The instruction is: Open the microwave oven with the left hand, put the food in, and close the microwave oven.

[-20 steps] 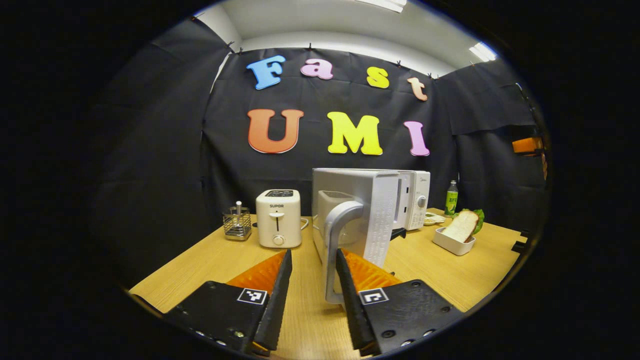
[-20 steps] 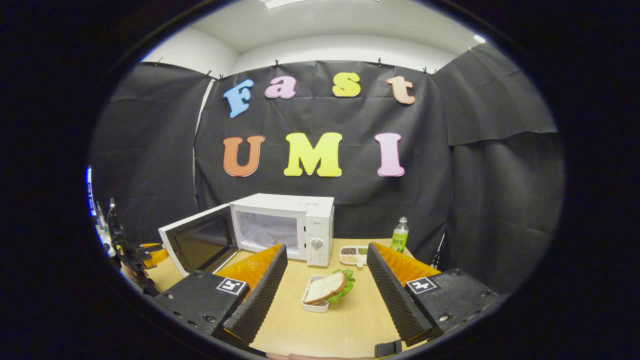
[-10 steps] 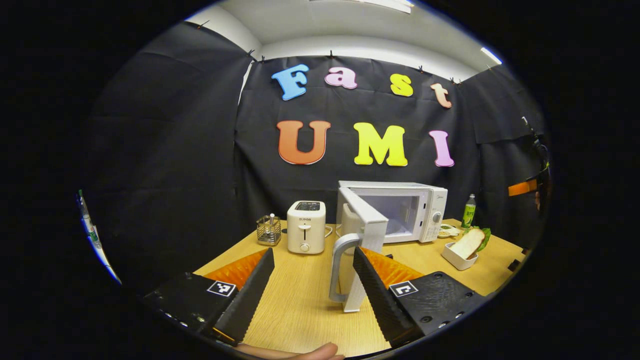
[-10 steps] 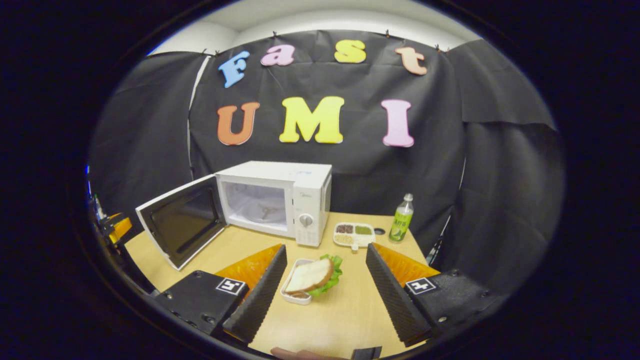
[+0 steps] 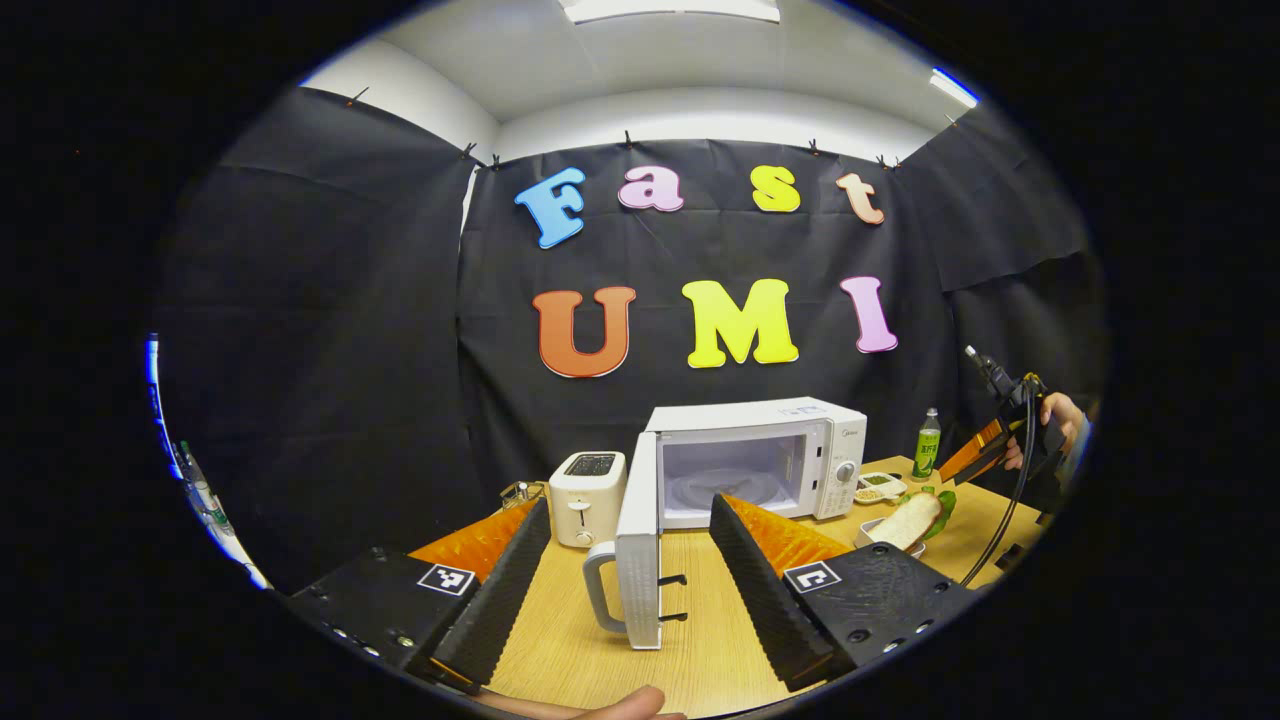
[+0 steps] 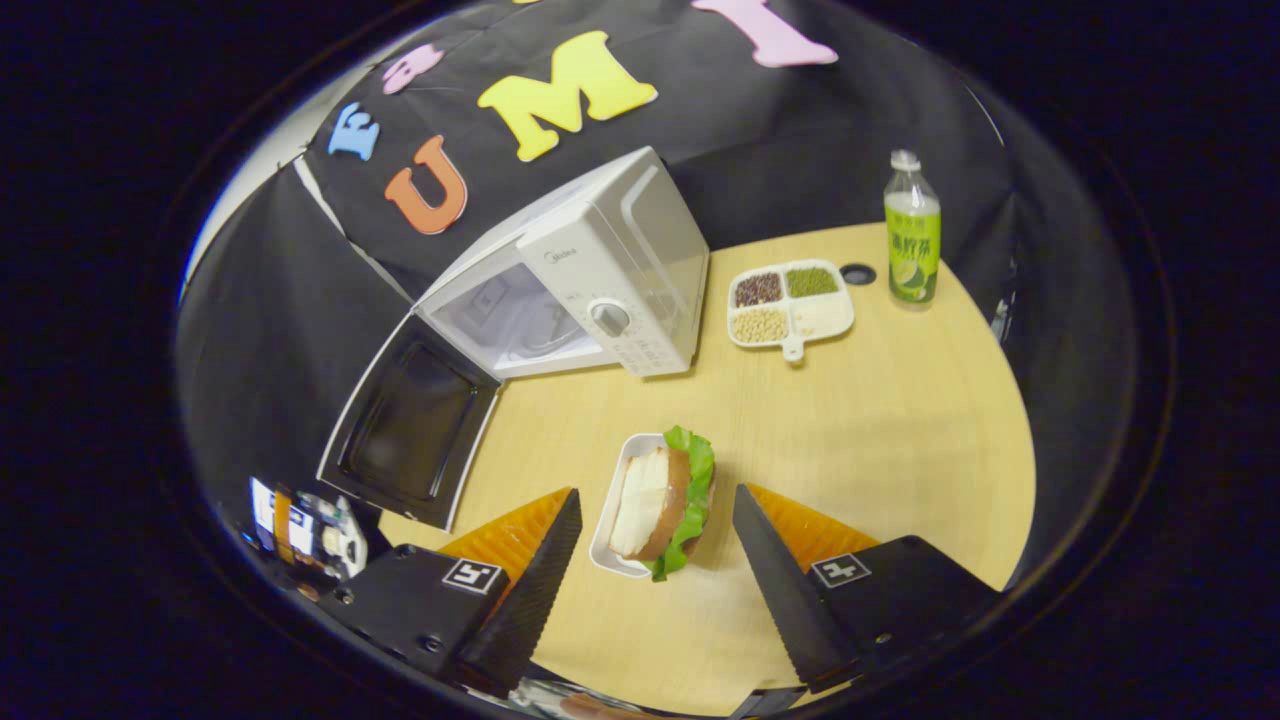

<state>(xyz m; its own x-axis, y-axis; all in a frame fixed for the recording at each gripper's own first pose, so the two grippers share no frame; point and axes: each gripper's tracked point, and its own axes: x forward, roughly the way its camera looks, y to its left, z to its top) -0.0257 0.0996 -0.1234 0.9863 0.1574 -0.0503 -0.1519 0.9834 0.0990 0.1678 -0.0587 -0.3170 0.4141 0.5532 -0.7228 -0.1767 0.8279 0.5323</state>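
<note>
The white microwave [image 5: 790, 455] stands with its door [image 5: 638, 560] swung out to the left, handle [image 5: 596, 590] outward, cavity [image 5: 725, 475] bare. My left gripper [image 5: 629, 503] is open, drawn back from the door and touching nothing. A sandwich [image 6: 665, 495] with lettuce sits in a small white tray [image 6: 607, 525] on the table. My right gripper [image 6: 657, 494] hangs open above it, one finger on each side, tilted downward. In the left gripper view the sandwich [image 5: 908, 518] lies right of the microwave, with the right gripper [image 5: 975, 452] and a hand [image 5: 1052, 415] over it.
A toaster [image 5: 587, 483] and a wire rack [image 5: 518, 490] stand left of the microwave. A sectioned dish of beans [image 6: 790, 305] and a green bottle [image 6: 911, 235] sit at the back right of the wooden table [image 6: 900, 400]. The open door [image 6: 415, 425] juts over the table's left side.
My left gripper let go of the door handle and backed away, leaving the door wide open. My right gripper moved forward and tipped down over the sandwich.
</note>
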